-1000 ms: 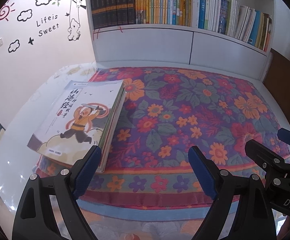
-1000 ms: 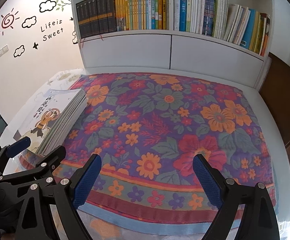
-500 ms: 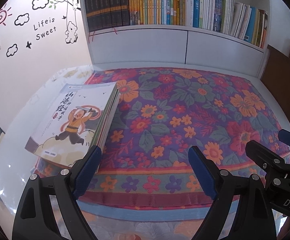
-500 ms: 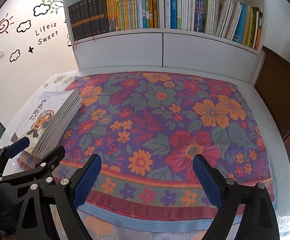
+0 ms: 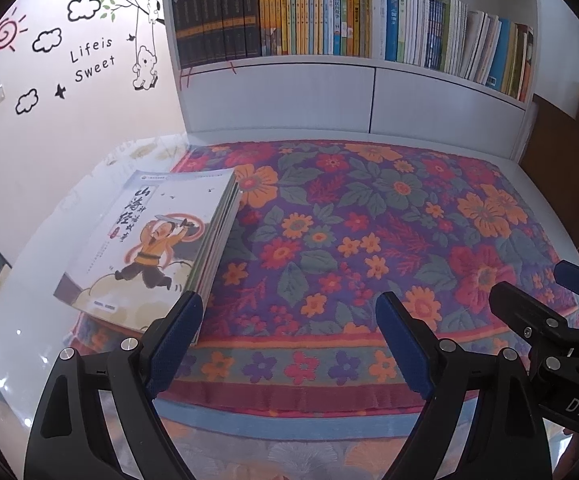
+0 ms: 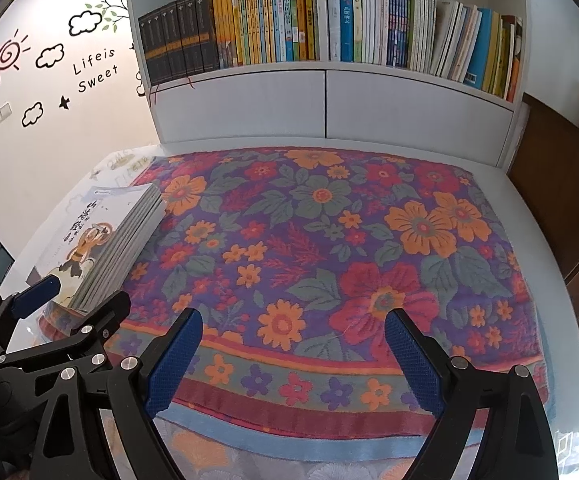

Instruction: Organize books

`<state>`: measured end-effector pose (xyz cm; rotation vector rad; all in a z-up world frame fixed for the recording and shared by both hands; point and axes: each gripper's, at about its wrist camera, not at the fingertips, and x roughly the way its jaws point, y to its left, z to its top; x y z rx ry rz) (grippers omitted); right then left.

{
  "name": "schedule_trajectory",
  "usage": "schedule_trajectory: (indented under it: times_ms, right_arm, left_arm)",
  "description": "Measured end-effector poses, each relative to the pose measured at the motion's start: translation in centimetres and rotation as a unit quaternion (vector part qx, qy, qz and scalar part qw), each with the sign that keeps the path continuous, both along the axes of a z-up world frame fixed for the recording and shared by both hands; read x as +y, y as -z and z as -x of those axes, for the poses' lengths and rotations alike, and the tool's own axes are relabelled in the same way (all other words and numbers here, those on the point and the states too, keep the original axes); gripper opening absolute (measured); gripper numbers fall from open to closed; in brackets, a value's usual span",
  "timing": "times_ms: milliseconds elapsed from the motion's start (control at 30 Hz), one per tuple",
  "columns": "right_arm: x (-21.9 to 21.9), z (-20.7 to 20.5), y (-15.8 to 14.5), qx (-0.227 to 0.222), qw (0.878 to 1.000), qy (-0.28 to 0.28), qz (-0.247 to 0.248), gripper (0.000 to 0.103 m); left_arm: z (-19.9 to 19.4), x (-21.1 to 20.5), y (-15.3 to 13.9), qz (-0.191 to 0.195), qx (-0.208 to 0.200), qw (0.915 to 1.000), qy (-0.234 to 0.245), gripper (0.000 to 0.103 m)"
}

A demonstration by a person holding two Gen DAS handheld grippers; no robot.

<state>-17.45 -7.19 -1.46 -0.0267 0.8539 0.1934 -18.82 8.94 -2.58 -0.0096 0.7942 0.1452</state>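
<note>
Lying flat at the near left of the flowered cloth (image 5: 369, 216), the stack of books (image 5: 161, 248) shows us its top cover with a cartoon figure, its page edges turned to the right. We hold the left gripper (image 5: 289, 304) with its jaws spread wide and released, grasping nothing; its left blue pad (image 5: 177, 336) overlaps the stack's near right corner in the picture, though we cannot tell whether it touches. Our right gripper (image 6: 293, 320) hangs over the near border of the cloth, jaws equally wide and holding nothing, well apart from the stack.

From the left wrist view we can read the cover art and the large characters on it; from the right wrist view the stack (image 6: 109, 240) appears edge-on, so we count its layered books better there but see little of the cover. Each view catches the other gripper at its margin: the right one at the right edge of the left view, the left one (image 6: 73, 316) low on the left of the right view, hiding the stack's near end.

Beyond the cloth the white desk (image 5: 29, 280) reaches a bookshelf (image 6: 329, 24) full of upright books, its upper shelves cut off. Spine titles are too small for us to read. Wall stickers (image 5: 89, 56) spell "Lifeis Sweet".
</note>
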Motion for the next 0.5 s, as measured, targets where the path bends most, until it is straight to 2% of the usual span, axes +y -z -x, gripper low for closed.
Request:
schedule_trajectory:
  times_ms: [500]
  right_arm:
    - [-0.24,0.84,-0.33,-0.005,1.0,0.005,-0.007,0.091]
  left_arm:
    - [0.8,-0.17,-0.22,0.005,-0.014,0.9999,0.0,0.088]
